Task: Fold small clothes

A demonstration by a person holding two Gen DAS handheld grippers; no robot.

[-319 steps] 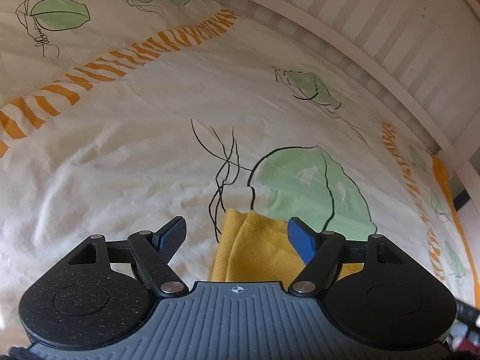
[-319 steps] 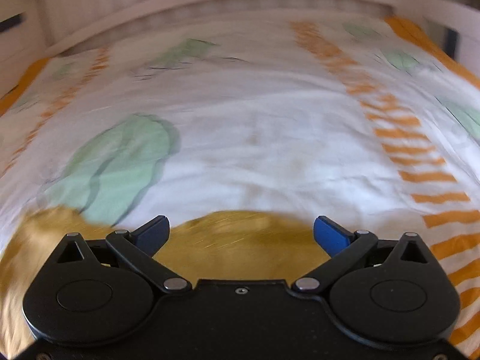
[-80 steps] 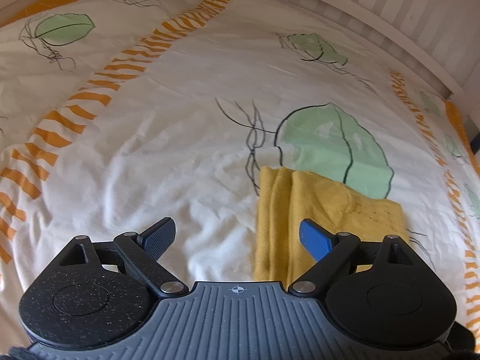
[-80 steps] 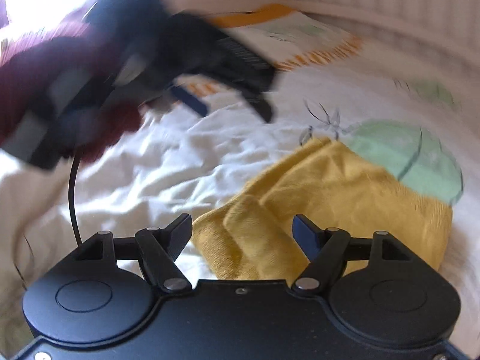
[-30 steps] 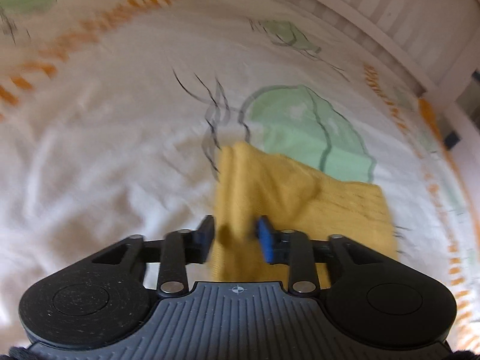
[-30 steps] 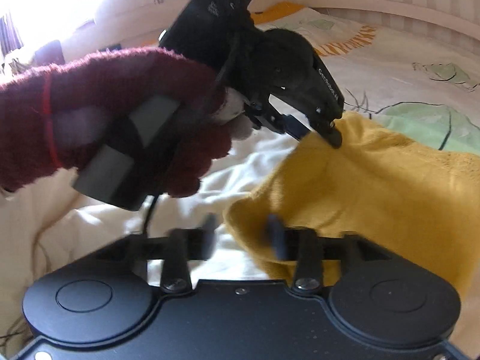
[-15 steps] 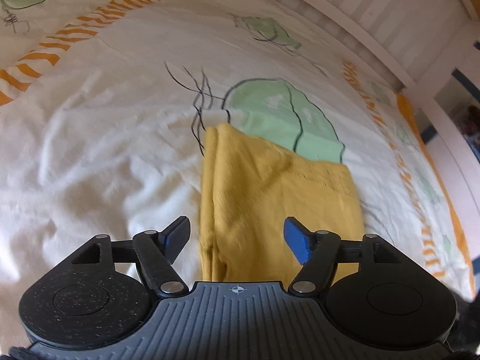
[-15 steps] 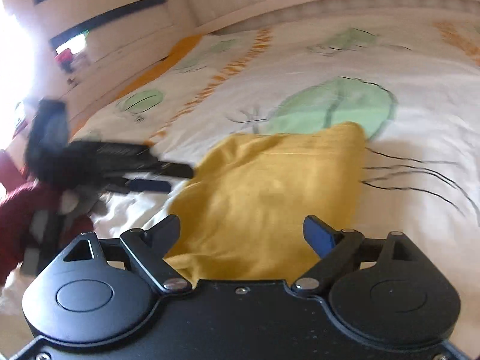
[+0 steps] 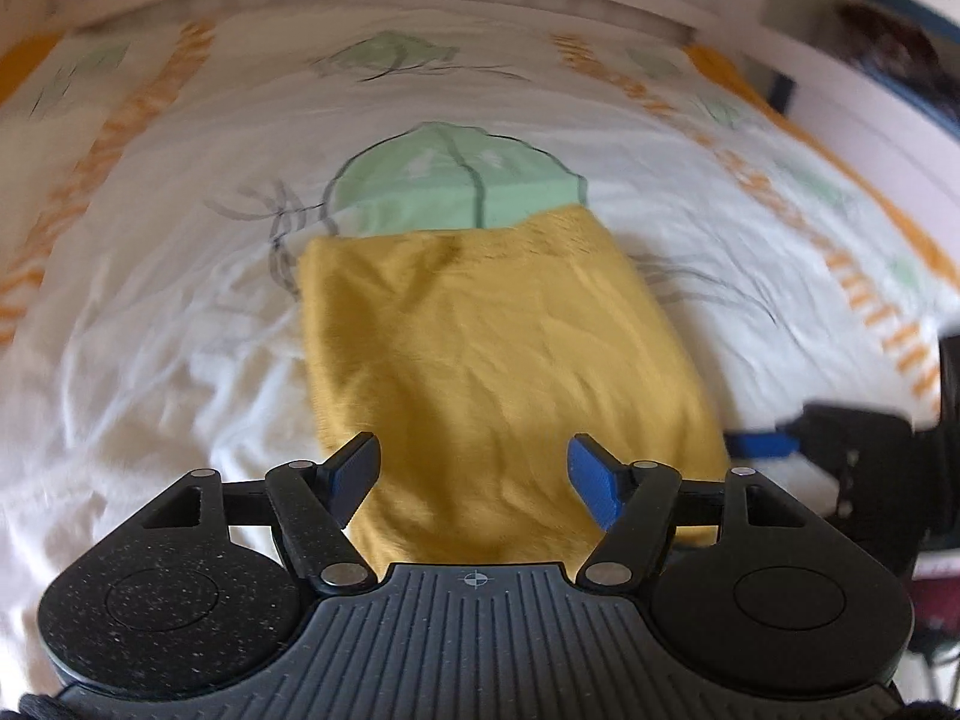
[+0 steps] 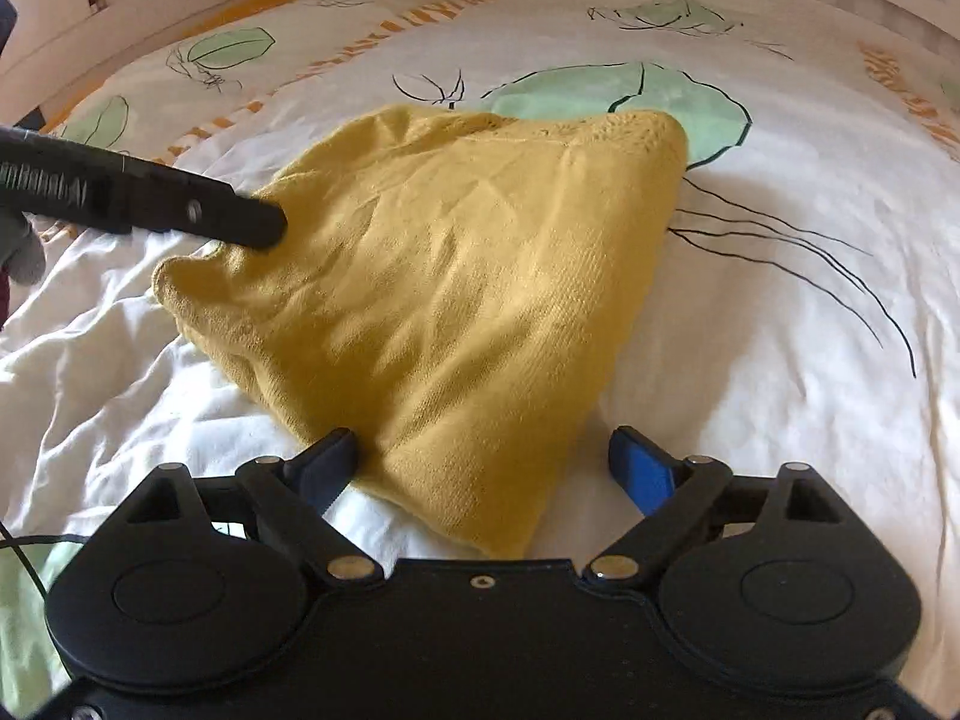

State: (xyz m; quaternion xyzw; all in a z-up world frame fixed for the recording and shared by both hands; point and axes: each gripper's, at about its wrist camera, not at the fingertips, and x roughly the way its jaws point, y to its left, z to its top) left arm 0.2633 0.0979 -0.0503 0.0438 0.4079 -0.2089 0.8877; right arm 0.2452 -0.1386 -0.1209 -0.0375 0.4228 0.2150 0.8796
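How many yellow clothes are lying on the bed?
1. The yellow garment lies folded on the bedsheet, partly over a green leaf print. Others may be out of view.

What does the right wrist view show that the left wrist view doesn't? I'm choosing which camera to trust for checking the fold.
Only the right wrist view, which is sharp, shows the left gripper's dark fingers reaching the yellow garment's left edge, and the garment's knit texture. Only the left wrist view, which is blurred, shows the garment as a tidy rectangle, with the right gripper at its right edge. Both show the garment lying folded on the leaf-print bedsheet, partly covering a green leaf, with each camera's own fingers spread open.
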